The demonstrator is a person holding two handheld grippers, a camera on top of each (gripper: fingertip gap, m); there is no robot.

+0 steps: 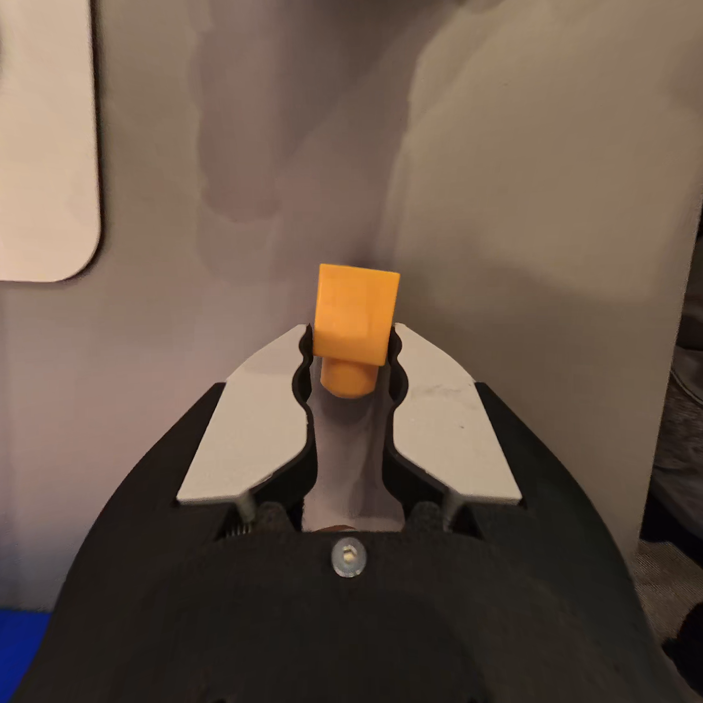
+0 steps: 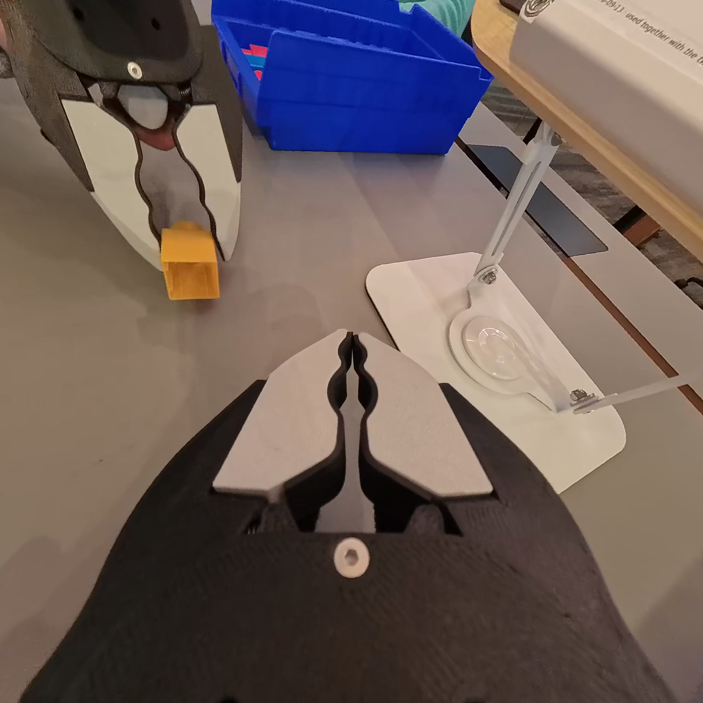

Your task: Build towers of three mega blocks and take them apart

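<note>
We note the left tool [image 2: 190, 247] pinching one orange block [image 2: 190, 262] by its sides just above the grey worktop [image 2: 304, 213], stud toward the palm and hollow end out; we judge this suits setting it down. The right tool [image 2: 352, 334] is pressed together on nothing. The blue bin [image 2: 361, 114] stands behind.

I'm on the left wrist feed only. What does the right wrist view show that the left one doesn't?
Only right wrist: the right claw, closed on nothing, the blue bin, the block's hollow underside, and a clear suction mount on the white base plate.
Only left wrist: the block's stud, pointing back toward the camera.
Both: the orange block pinched in the left claw above the grey table.
</note>
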